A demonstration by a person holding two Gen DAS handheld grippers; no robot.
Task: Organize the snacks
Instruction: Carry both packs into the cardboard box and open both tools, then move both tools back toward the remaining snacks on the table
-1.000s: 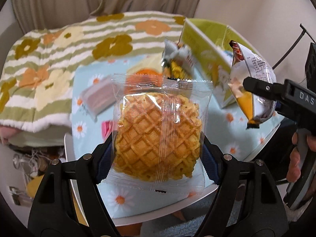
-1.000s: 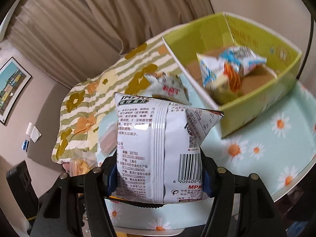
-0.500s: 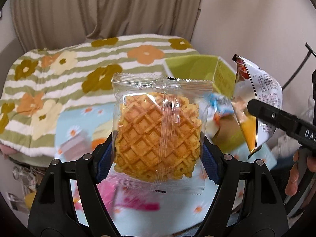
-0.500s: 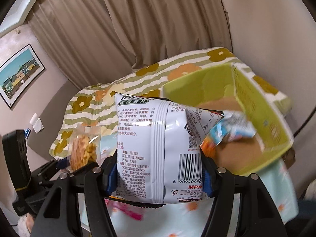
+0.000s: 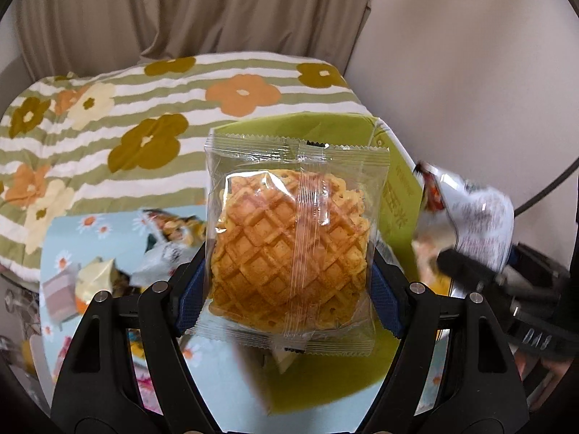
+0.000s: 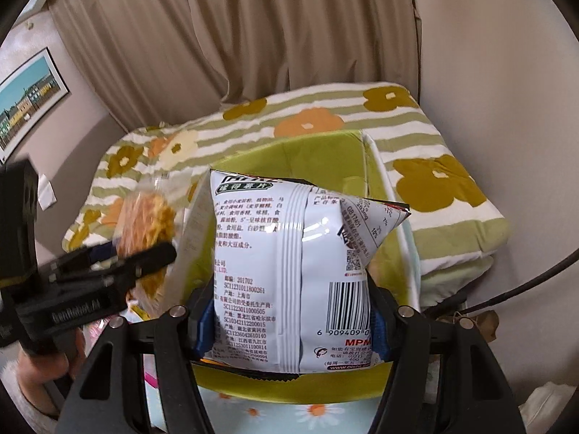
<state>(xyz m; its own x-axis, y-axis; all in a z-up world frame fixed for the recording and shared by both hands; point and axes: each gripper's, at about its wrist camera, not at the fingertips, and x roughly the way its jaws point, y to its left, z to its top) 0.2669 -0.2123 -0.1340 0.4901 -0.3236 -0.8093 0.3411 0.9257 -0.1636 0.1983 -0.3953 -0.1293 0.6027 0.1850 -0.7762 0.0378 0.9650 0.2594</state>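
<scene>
My left gripper [image 5: 289, 282] is shut on a waffle in a clear wrapper [image 5: 289, 246] and holds it upright over the green box [image 5: 325, 133]. My right gripper [image 6: 289, 314] is shut on a white chip bag [image 6: 289, 275] with its barcode facing me, above the same green box [image 6: 318, 155]. In the left wrist view the chip bag [image 5: 466, 209] hangs at the right, blurred. In the right wrist view the waffle [image 6: 148, 228] and the left gripper [image 6: 144, 253] show at the left. The box contents are mostly hidden.
Several loose snack packs [image 5: 166, 238] lie on the daisy-print table [image 5: 68, 231] left of the box. A striped flower blanket [image 5: 108, 108] covers the bed behind. Curtain [image 6: 253, 36] and wall stand beyond. A black cable [image 6: 524, 282] hangs at the right.
Both grippers have moved forward with their snacks and now hover over the green box, which fills more of each view. The table's loose snacks have shifted to the left.
</scene>
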